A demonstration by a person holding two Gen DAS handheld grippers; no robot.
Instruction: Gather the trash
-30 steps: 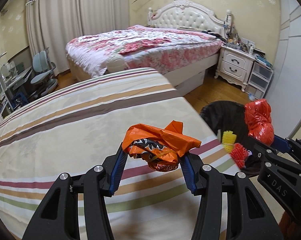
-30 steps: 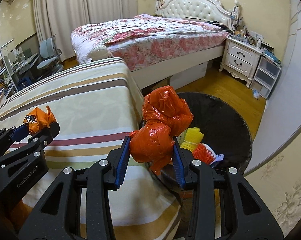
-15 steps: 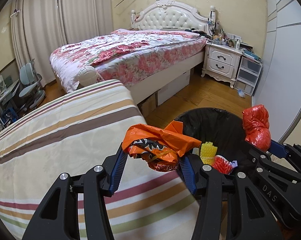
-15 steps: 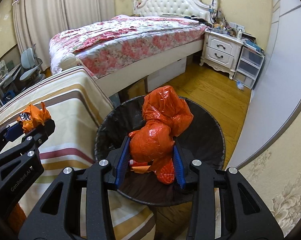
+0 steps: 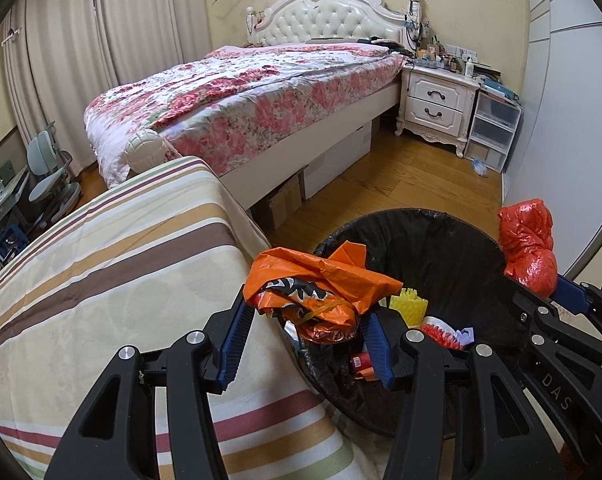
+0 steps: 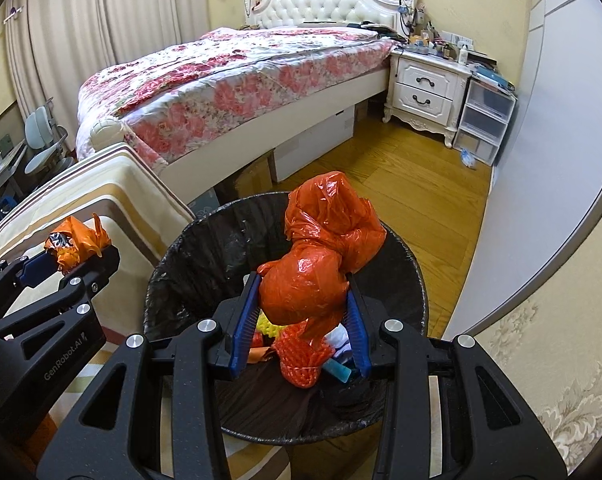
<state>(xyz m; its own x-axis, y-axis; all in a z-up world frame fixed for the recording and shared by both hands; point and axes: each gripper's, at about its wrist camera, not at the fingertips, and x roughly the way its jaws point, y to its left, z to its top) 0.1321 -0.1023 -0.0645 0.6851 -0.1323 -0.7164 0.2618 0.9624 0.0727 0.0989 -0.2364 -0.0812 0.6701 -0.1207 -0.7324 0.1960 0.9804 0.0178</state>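
My left gripper is shut on a crumpled orange snack wrapper and holds it at the left rim of a black-lined trash bin. The wrapper also shows in the right wrist view. My right gripper is shut on a bunched red plastic bag and holds it right over the bin. The red bag also shows in the left wrist view. Yellow, red and white scraps lie inside the bin.
A striped bedcover lies to the left of the bin. A floral bed stands behind, with a white nightstand and plastic drawers at the right. A wooden floor runs between. A white wardrobe stands close on the right.
Both grippers have moved right, off the striped bedcover toward the bin. The red bag now hangs over the bin's middle and the orange wrapper reaches its left rim.
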